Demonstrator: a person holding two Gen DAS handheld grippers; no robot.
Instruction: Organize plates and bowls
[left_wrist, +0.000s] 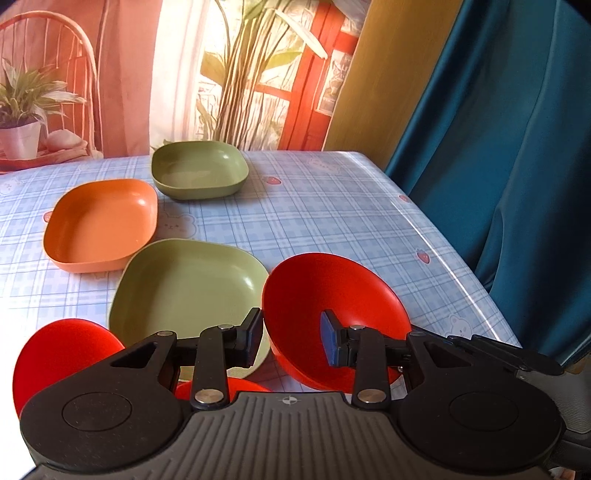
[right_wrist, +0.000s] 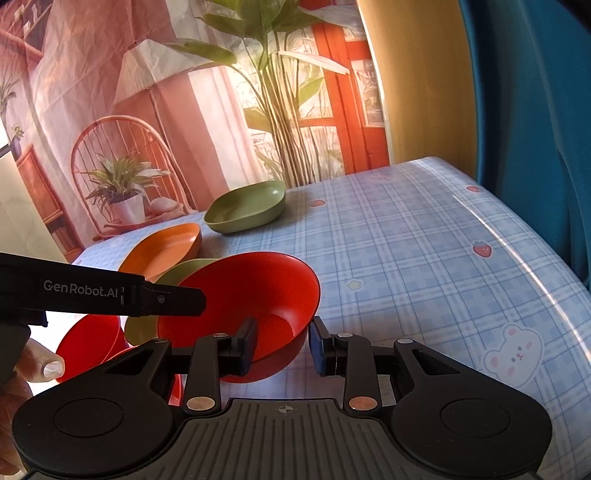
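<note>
Left wrist view: the left gripper (left_wrist: 291, 338) stands open, its fingers astride the near rim of a round red plastic bowl (left_wrist: 334, 291), one pad inside, one outside. The bowl looks tilted and holds nothing. Beside it lies an empty pale green square plate (left_wrist: 184, 282); further back an orange square dish (left_wrist: 101, 225) and a darker green square dish (left_wrist: 199, 170), both empty. A second red bowl (left_wrist: 62, 354) sits low left. The checked blue tablecloth (left_wrist: 332, 206) runs bare to its right edge.

Right wrist view: the right gripper (right_wrist: 282, 347) is likewise parted, straddling the same bowl's (right_wrist: 251, 291) rim.
</note>
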